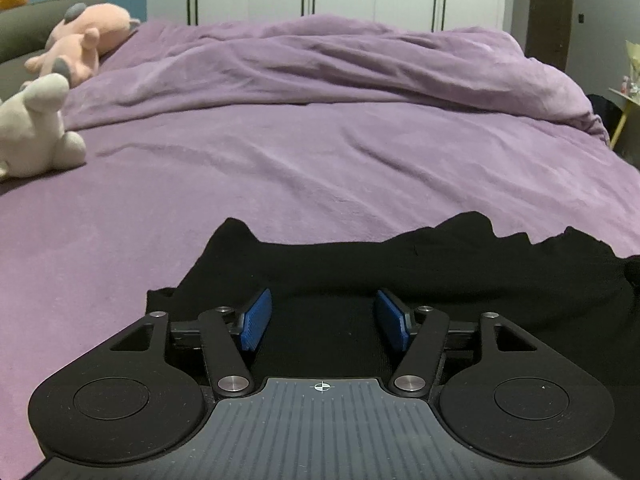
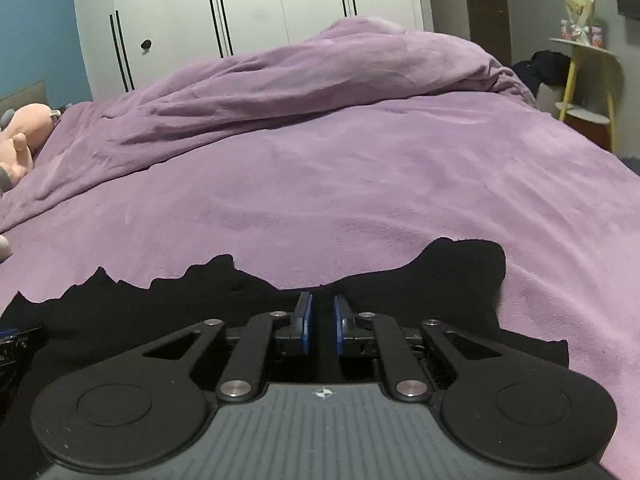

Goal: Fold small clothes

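Note:
A black garment (image 1: 440,264) lies spread on the purple bed cover (image 1: 320,168), its far edge wavy. My left gripper (image 1: 323,312) is open, low over the garment's near left part, blue pads wide apart with black cloth between and under them. In the right wrist view the same garment (image 2: 440,276) lies under my right gripper (image 2: 320,312). Its blue pads stand close together with a narrow gap. Whether cloth is pinched between them is not visible. The left gripper's edge shows at the far left (image 2: 16,340).
A rumpled purple duvet (image 1: 340,64) is heaped across the far side of the bed. A pink plush toy (image 1: 80,40) and a white plush toy (image 1: 36,128) lie at the left. White wardrobes (image 2: 240,12) stand behind. A yellow-legged side table (image 2: 588,80) stands at right.

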Demonstrator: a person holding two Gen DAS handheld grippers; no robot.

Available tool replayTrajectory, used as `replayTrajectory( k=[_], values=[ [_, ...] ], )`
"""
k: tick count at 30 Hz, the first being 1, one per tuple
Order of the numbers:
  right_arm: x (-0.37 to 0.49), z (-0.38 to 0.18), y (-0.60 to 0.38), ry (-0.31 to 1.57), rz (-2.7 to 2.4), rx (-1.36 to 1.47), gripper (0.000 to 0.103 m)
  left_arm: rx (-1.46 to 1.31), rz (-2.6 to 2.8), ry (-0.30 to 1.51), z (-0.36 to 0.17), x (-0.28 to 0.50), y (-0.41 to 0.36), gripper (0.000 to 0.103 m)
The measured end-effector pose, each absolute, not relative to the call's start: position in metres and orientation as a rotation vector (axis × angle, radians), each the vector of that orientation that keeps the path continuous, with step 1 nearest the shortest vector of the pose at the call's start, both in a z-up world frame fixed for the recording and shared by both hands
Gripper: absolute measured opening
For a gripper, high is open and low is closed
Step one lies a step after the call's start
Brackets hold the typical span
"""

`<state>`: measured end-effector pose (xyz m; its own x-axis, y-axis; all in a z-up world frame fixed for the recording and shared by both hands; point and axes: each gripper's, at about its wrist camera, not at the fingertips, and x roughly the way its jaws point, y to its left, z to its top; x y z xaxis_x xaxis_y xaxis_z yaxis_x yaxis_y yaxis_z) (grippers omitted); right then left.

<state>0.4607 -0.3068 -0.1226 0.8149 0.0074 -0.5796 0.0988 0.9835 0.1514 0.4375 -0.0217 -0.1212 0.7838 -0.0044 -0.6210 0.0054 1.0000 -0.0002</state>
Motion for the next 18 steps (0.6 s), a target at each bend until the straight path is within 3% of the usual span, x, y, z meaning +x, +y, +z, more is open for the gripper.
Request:
replayTrajectory(
  k=[5,8,13,16,18],
  values=[
    [0.425,-0.110,-0.293,0.649,0.050,0.132,0.022,0.023,-0.010,0.689,-0.116,0.433,-0.023,0.065],
    [0.389,-0.107,-0.302,0.646,0.058,0.116,0.022,0.064,-0.011,0.696,-0.112,0.424,-0.023,0.066],
    [0.337,-0.105,-0.364,0.672,0.049,0.322,0.021,0.064,0.007,0.729,-0.105,0.408,-0.013,0.075],
    [0.314,-0.096,-0.381,0.708,-0.028,0.267,0.020,0.017,0.022,0.763,-0.099,0.398,-0.005,0.076],
    [0.303,-0.089,-0.387,0.751,-0.109,0.217,0.030,0.019,0.024,0.770,-0.097,0.389,-0.002,0.076]
  ],
)
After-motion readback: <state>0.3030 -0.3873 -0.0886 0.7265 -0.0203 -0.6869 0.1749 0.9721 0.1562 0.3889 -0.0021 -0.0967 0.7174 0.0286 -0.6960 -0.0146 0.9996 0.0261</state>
